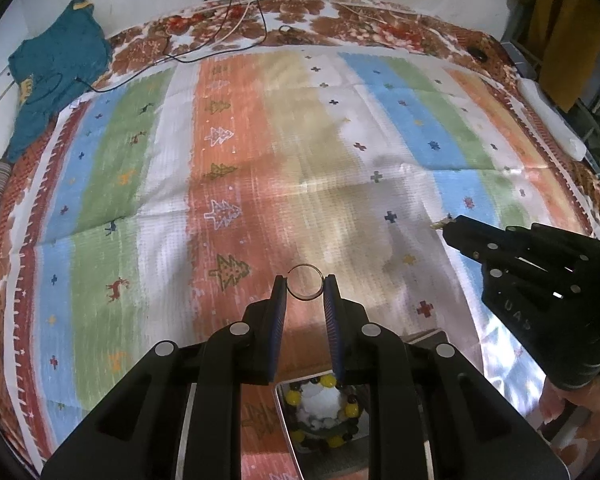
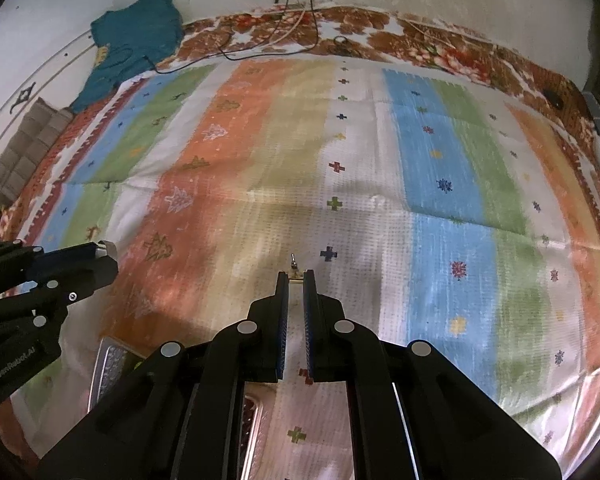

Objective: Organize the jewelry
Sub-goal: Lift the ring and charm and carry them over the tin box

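Nearest, under the left gripper (image 1: 305,286): a shiny metal tray (image 1: 286,416) holding a beaded bracelet (image 1: 320,412) of yellow and dark beads around something white. Clamped between the blue-padded fingertips (image 1: 279,300), a thin metal ring (image 1: 306,282), held above the striped cloth (image 1: 220,160). To the right, the right gripper (image 2: 296,276), pinched on a small gold earring (image 2: 295,269) whose post pokes out past the tips; readable on its body in the left view, "UAS". Seen from the right wrist at near left, another tray (image 2: 108,364), contents too blurred to tell. Printed on the left gripper's side, "GenRobot.AI". Far left, a teal garment (image 1: 60,64) against the wall, black cables (image 1: 220,40) nearby.
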The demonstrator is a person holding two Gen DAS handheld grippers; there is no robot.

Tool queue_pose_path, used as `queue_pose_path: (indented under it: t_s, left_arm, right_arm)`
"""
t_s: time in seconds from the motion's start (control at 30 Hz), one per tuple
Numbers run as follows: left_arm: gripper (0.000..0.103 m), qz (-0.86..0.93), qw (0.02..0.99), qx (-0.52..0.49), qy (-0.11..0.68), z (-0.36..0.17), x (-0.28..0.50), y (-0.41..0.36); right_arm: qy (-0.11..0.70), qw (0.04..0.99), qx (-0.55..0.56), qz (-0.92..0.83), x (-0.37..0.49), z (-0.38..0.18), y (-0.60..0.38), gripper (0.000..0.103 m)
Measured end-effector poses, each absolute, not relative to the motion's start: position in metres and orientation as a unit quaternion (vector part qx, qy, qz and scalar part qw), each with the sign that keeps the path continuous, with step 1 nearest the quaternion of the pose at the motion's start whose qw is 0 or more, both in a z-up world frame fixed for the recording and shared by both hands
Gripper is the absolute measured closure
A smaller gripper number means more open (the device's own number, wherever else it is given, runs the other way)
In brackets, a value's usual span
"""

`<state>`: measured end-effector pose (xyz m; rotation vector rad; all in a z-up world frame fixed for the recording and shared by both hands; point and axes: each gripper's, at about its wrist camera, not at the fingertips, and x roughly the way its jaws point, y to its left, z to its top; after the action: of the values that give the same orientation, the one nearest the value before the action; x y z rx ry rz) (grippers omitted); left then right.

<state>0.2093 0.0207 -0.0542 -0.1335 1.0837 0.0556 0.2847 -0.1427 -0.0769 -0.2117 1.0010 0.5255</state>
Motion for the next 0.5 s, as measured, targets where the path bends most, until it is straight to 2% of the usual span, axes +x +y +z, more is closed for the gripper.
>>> queue_pose_path:
  t_s: [0.5]
  left_arm:
    - [0.085,0.024,0.872,-0.062,0.485,-0.029,0.175,0.014]
  right_arm:
    - [0.450,0.848,-0.100,0.263,0.250,-0.061,-0.149,0.095]
